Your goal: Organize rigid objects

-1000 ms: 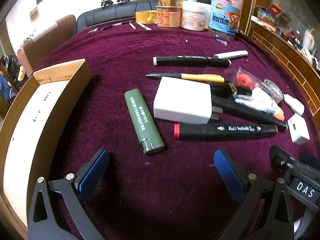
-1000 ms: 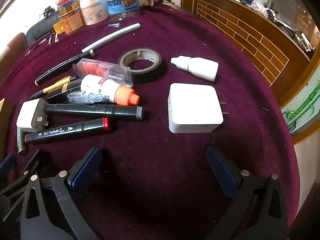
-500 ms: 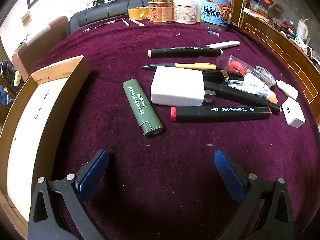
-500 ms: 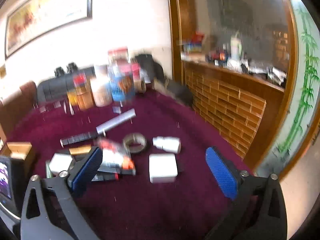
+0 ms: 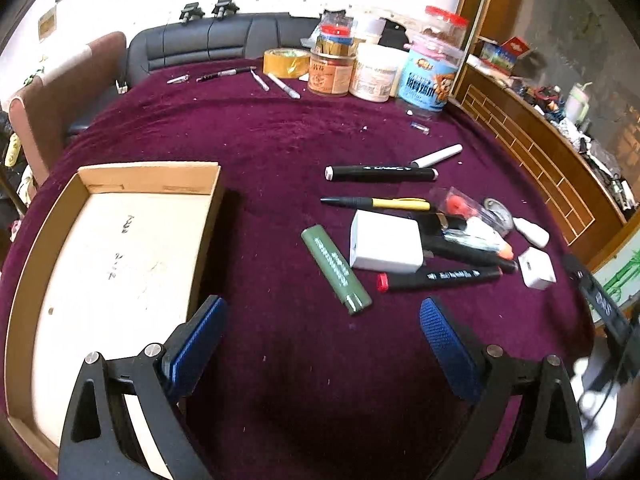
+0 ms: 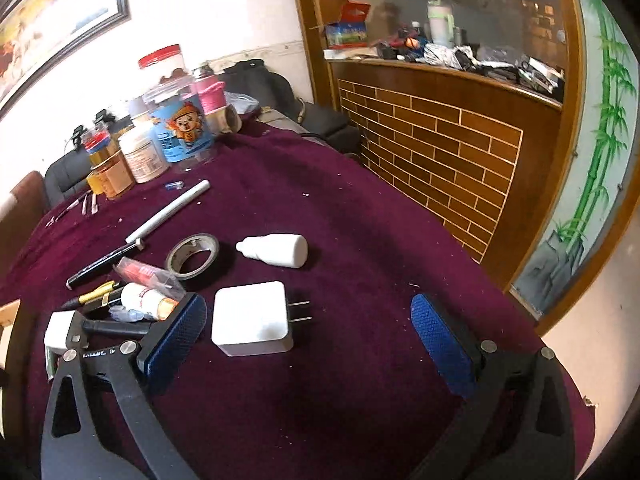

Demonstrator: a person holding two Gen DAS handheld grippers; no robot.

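While nothing is gripped, the left gripper (image 5: 320,336) is closing slightly above bare cloth and the right gripper (image 6: 308,336) is held wide. Beyond, a green lighter (image 5: 336,270), chargers and markers are left scattered beside the empty cardboard tray (image 5: 18,276), presumably meant for them.

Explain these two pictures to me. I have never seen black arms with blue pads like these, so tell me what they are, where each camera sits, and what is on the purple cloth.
The black arms are hand-held grippers, one in each of a person's hands, each with a camera looking along its fingers.

The left gripper sees an empty cardboard tray beside a pile: a green lighter, a white charger, markers and a pen. Its jaws are closing slightly, with nothing between them.

The right gripper sees the same table from the other side: a white plug adapter, a tape roll and a small white bottle. Its jaws stand wide and hold nothing.

Jars stand at the far edge.
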